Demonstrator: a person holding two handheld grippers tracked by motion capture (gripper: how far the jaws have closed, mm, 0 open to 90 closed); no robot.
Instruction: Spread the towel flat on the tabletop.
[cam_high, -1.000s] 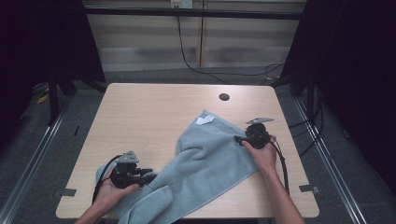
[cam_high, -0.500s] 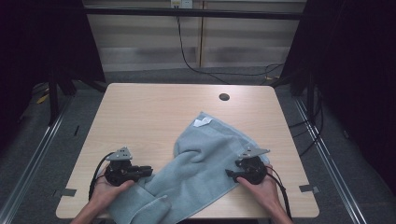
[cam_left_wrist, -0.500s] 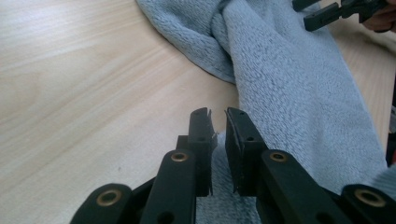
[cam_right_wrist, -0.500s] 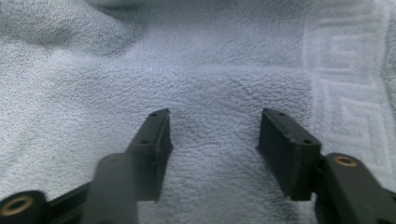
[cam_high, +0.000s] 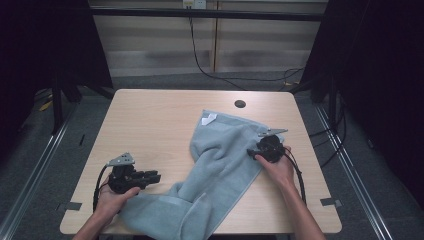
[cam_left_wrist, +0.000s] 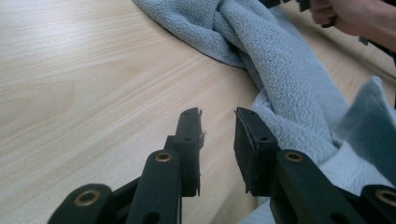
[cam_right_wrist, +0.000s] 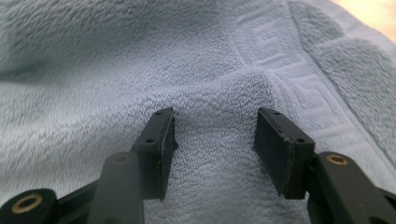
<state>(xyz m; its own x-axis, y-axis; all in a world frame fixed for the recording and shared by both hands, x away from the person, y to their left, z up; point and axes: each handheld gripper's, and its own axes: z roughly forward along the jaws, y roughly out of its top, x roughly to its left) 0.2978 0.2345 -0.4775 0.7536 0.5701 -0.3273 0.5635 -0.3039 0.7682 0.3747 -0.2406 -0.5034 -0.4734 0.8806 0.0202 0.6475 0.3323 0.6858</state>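
Grey-blue terry towel (cam_high: 220, 160), soft and limp, lies rumpled diagonally across the table (cam_high: 150, 125). Your right gripper (cam_right_wrist: 212, 135) straddles a raised fold, jaws spread; pinch there. Your left gripper (cam_left_wrist: 218, 140), jaws just reopened and empty, sits beside the near hem.

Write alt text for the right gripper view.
The right tool points into a pale blue towel, its two black jaws apart with a raised fold of terry cloth between them. A woven border band runs across the towel at upper right.
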